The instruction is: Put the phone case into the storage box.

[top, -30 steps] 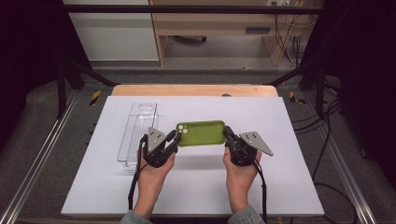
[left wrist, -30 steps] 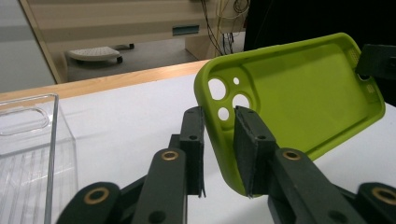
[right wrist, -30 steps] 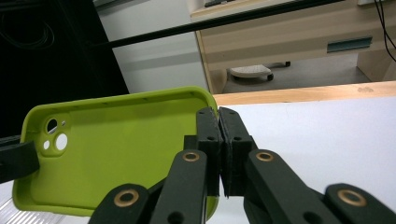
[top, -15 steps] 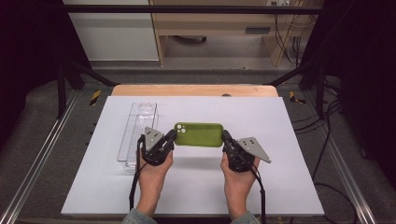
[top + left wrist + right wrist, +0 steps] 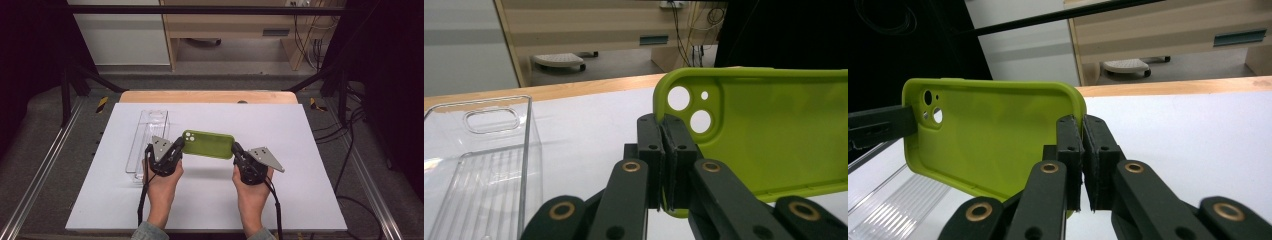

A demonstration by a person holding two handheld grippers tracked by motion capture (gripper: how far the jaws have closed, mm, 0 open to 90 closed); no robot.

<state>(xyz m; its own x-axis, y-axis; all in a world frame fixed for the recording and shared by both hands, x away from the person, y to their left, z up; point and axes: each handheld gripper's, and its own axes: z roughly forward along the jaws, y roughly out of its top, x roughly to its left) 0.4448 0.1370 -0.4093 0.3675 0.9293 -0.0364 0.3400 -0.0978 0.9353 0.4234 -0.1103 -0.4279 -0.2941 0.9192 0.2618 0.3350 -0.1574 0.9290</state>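
A green phone case (image 5: 207,144) hangs above the white table (image 5: 300,130), held at both short ends. My left gripper (image 5: 179,146) is shut on the end with the camera holes; in the left gripper view the case (image 5: 774,135) stands on edge right of the closed gripper (image 5: 666,145). My right gripper (image 5: 235,149) is shut on the opposite end. The right gripper view shows the case's (image 5: 993,140) hollow inside to the left of the gripper (image 5: 1082,145), with the left gripper's black jaw at the far end.
A clear plastic tray (image 5: 146,140) lies on the table just left of my left hand, seen also as the clear tray (image 5: 479,160) in the left gripper view. A wooden strip (image 5: 210,96) edges the table's far side. Metal rails run along both sides.
Both grippers and the case have shifted slightly left and nearer to the person over the last second. Both stay shut on the case.
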